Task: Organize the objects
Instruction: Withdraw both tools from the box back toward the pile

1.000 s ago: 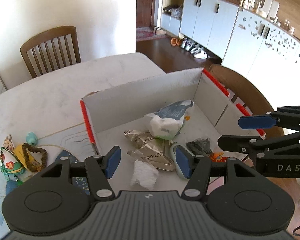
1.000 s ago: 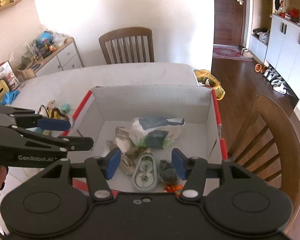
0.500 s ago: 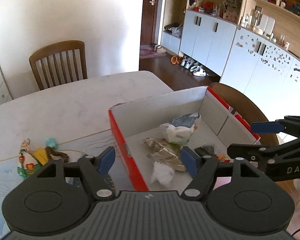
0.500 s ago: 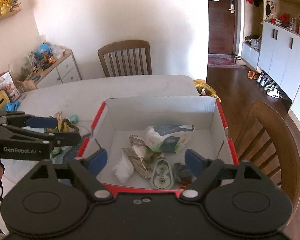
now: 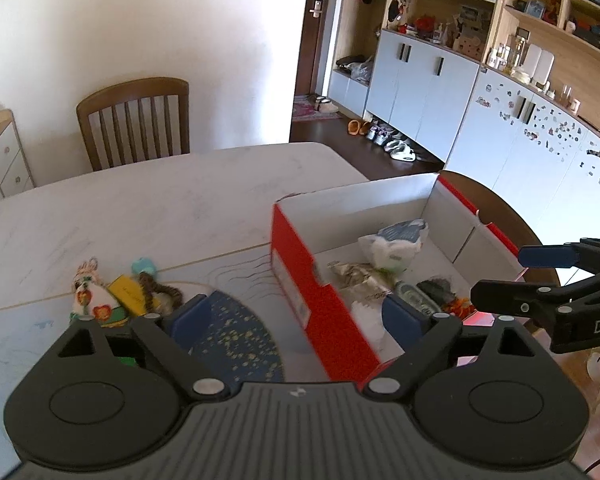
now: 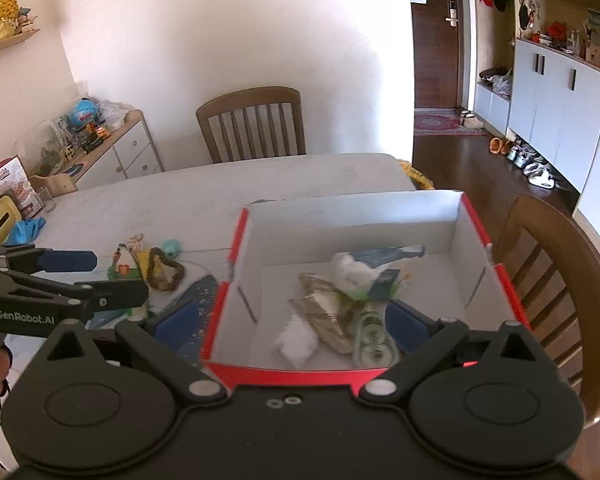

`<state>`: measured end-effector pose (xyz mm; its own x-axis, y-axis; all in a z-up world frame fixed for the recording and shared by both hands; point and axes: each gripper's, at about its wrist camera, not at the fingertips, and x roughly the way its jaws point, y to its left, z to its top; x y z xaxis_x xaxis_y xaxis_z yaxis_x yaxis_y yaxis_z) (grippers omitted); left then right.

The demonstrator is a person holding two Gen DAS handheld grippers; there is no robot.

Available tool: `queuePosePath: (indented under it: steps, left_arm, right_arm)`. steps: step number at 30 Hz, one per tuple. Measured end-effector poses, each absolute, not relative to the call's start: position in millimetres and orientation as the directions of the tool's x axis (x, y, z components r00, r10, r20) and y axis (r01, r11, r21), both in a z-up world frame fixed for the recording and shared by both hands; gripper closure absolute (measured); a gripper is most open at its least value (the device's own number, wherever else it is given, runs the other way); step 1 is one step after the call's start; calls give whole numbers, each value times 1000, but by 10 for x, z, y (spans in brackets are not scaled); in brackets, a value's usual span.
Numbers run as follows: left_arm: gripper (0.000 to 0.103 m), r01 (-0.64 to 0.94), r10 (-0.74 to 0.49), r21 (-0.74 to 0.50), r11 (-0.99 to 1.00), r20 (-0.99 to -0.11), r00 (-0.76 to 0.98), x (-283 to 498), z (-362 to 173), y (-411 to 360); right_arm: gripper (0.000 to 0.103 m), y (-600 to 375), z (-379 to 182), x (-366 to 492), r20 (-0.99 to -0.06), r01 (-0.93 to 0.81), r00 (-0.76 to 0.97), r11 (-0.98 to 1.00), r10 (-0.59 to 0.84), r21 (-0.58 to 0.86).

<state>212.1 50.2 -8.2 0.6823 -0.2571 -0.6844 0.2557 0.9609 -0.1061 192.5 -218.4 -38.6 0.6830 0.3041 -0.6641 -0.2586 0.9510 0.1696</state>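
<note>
A red cardboard box (image 5: 300,276) (image 6: 476,216) stands on the table's right part. Inside lie a white-and-blue bag (image 5: 392,240) (image 6: 364,268), foil wrappers (image 5: 356,276) (image 6: 324,304), a crumpled tissue (image 6: 296,344), a tape roll (image 6: 374,344) and small dark items (image 5: 436,288). My left gripper (image 5: 298,316) is open and empty, held above the box's near left wall. My right gripper (image 6: 292,320) is open and empty above the box's near edge. Each gripper shows in the other's view.
Left of the box lie small toys (image 5: 96,300) (image 6: 132,264), a teal piece (image 5: 144,266), a brown woven ring (image 6: 162,270) and a dark blue speckled item (image 5: 236,344). Wooden chairs stand at the far side (image 5: 134,120) and right side (image 6: 556,280). A sideboard (image 6: 112,148) is far left.
Both grippers have pulled back and up from inside the box, and both jaws have opened wider. The box's contents have stayed in place.
</note>
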Motion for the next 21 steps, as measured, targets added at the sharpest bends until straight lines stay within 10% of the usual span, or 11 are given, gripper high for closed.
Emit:
queuePosePath:
  steps: [21]
  left_arm:
    - [0,164,-185,-94,982,-666,723,2175,-409,1755]
  right_arm:
    - [4,-1012,-471,2185,-682,-347,643,926,349,146]
